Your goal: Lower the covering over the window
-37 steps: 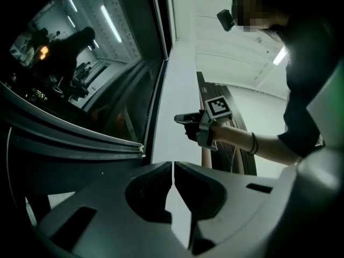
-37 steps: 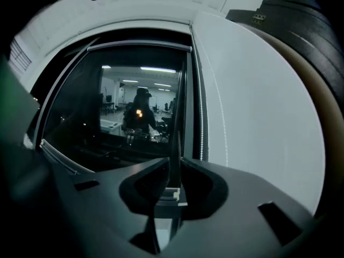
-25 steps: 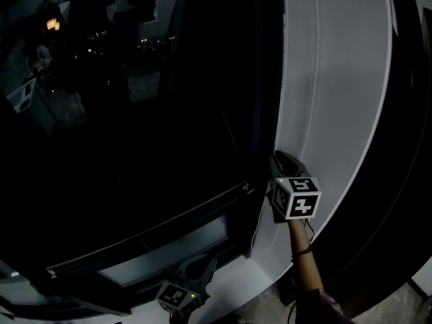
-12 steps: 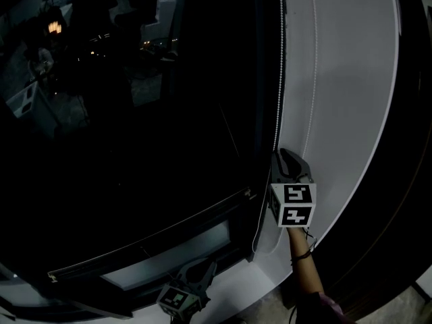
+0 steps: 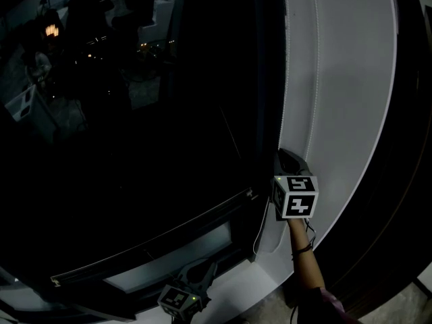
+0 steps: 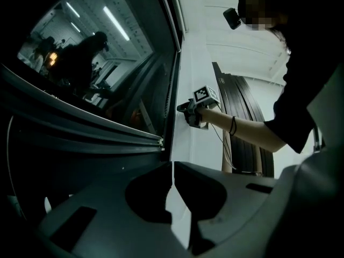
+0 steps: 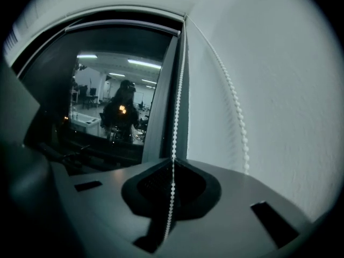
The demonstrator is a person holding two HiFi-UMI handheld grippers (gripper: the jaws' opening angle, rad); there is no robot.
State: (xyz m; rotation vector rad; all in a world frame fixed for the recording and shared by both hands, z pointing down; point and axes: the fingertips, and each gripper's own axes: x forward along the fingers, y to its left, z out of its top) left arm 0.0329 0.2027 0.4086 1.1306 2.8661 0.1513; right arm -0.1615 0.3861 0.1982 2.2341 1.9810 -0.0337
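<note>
Sill height at far left: left gripper (image 5: 196, 279), jaws pressed together on nothing, nose level. Across the middle, dark window glass (image 5: 135, 113), fully bare, with only a pale bar (image 7: 123, 24) along the very top, probably the hem of a covering rolled up there and otherwise unseen. Right of the window frame (image 5: 264, 79), bead chain (image 5: 284, 79), hanging as a loop against the white wall (image 5: 351, 79); long axis plumb, near strand straight up and down beside the frame, far strand (image 7: 236, 117) slanting toward the top corner. Pinched on that near strand, jaws having just been closing: right gripper (image 7: 173, 160), chain caught between its pads. Likely feel: light, limp, thin, beads slick yet bumpy enough to key into the pads; nothing fragile short of a jerk. Best taken on one strand only, squarely across the beads, then drawn straight down along the chain's own line, never sideways. Cannot tell from here which strand lowers the covering.
</note>
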